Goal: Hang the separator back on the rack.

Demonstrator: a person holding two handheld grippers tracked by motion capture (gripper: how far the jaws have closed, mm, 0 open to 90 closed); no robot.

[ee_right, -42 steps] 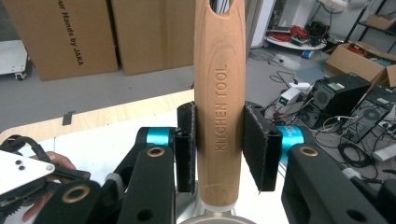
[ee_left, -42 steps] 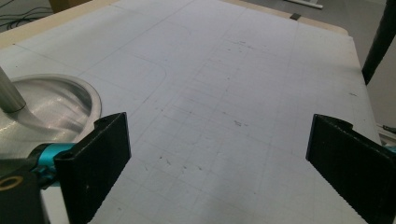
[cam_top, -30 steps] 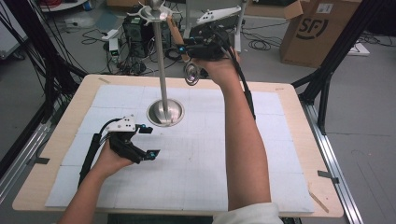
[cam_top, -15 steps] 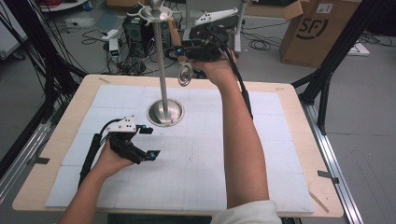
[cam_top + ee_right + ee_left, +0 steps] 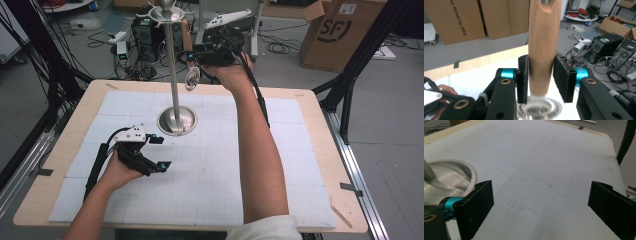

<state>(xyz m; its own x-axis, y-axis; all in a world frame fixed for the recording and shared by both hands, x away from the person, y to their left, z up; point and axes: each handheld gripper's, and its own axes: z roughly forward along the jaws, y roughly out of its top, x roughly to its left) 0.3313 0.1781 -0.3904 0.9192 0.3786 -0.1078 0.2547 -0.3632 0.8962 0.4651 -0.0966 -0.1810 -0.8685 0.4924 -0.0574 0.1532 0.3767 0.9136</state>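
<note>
**Wooden handle between loosening jaws at the stand**

The right hand-held gripper is raised over the far edge of the worktop, close beside the upright pole of the metal stand. In the right gripper view its two black jaws flank a wooden handle that hangs upright between them. The jaws have just been opening: the left pad sits at the wood or very near it, while a thin gap shows on the right side, so the grip looks let go rather than clamped. In the high view a small round metal end dangles below this gripper, just beside the pole; it is too small to tell what it is. The top of the handle runs out of the frame, so what bears it cannot be told.

The left hand-held gripper rests low on the white gridded mat, near the stand's round base. Its jaws stand wide apart with nothing between them, and the base's rim lies just beside the left jaw.
</note>
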